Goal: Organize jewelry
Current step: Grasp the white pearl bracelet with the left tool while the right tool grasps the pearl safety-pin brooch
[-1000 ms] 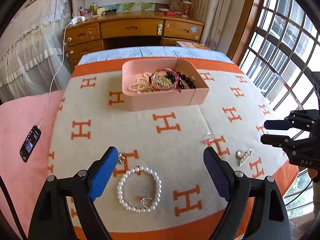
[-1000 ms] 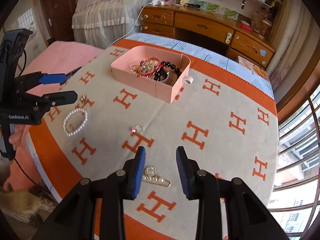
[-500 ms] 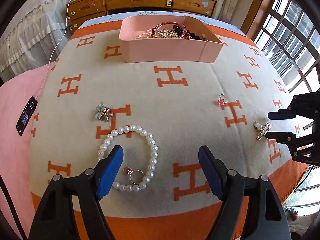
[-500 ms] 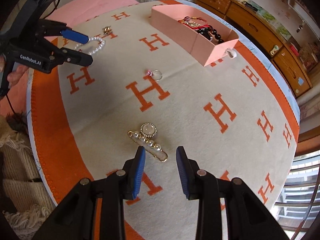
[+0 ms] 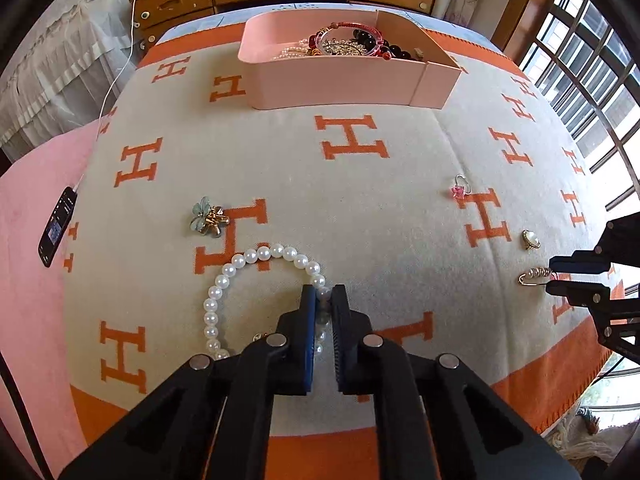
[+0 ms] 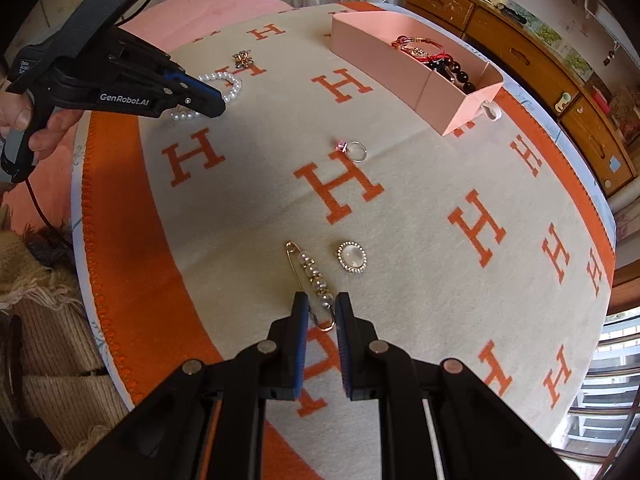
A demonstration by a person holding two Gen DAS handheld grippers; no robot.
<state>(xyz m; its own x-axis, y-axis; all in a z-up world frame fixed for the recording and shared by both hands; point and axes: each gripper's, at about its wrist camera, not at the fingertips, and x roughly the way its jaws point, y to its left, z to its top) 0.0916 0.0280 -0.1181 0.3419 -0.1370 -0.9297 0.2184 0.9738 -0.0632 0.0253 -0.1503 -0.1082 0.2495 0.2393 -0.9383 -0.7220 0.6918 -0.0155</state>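
**Q:** Where's the jewelry at right now, and which step are you on?

**Me:** Pickup step, both sides at once. The pearl bracelet [image 5: 256,280] lies on the H-pattern blanket [image 5: 360,208] near the front edge, and my left hand-held gripper [image 5: 323,300] has clamped on its right side, beads pinched between the blue pads. My right hand-held gripper [image 6: 321,312] is down over the pearl pin [image 6: 312,280]; its jaws are closing with the pin's near end between them, but I can't say the pads are pressing on it yet. Nothing looks lifted so far.

**Q:** What else is loose?

**Me:** A flower brooch [image 5: 208,218] just beyond the bracelet, a pink-stone ring [image 6: 352,149] mid-blanket, and a round brooch [image 6: 352,257] just beside the pin. The pink box [image 5: 340,80] sits at the far side with bracelets and beads already in it.

**Q:** Next move?

**Me:** My guess: finish the squeeze on the pin, then raise both straight up and carry them to the box. The bracelet will dangle, so it'll need to clear the box wall. The pin is thin and flat, so it could slip.
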